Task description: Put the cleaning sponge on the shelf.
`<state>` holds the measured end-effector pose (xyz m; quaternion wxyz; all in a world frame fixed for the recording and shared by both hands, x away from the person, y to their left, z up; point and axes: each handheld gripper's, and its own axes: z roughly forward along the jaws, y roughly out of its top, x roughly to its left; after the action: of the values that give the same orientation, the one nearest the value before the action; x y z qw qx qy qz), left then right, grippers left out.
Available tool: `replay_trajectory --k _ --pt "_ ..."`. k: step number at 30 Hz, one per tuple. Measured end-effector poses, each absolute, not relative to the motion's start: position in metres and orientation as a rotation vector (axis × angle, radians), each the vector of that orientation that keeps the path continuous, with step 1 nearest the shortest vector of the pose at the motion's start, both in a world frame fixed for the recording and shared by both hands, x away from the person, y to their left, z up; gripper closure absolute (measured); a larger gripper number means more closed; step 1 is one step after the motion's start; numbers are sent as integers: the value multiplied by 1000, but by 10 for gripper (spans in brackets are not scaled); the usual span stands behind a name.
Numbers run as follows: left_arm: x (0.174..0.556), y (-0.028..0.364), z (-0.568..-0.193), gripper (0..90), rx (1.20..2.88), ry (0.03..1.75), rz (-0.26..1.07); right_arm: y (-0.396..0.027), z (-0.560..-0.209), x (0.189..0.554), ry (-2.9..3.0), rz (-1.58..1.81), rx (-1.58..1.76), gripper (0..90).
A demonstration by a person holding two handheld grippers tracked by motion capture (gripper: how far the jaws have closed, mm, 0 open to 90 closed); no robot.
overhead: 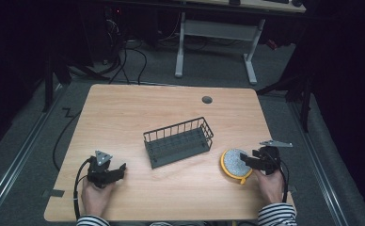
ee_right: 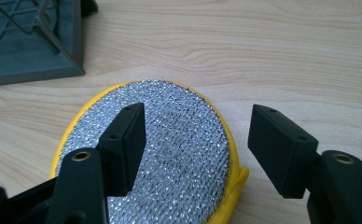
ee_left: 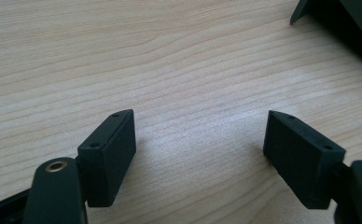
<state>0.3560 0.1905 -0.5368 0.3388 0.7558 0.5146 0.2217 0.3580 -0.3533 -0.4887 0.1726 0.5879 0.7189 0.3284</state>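
Striped sleeves enter at the bottom edge of the high view, each hand carrying a black hand-held gripper. At lower left of that view the left hand-held gripper [overhead: 119, 170] rests low over the pale wood-grain bench [overhead: 124, 113]; in the left gripper view its jaws stand wide apart with bare wood between them. At lower right the right hand-held gripper [overhead: 242, 160] sits at the right edge of the round yellow-rimmed scouring pad with a silver mesh face [overhead: 234, 162], which lies flat on the bench. In the right gripper view its jaws are spread open above the pad [ee_right: 170, 154], not pressing on it. Left of the pad, at centre frame, stands the dark grey wire basket [overhead: 178, 141].
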Motion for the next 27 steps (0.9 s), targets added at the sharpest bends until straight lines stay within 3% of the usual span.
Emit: replay_trajectory --k 20,27 --pt "355 191 -537 253 1963 1352 580 -362 -495 375 2186 894 1752 361" --pt "355 191 -537 253 1962 1352 580 -359 -498 375 2226 881 1709 415"
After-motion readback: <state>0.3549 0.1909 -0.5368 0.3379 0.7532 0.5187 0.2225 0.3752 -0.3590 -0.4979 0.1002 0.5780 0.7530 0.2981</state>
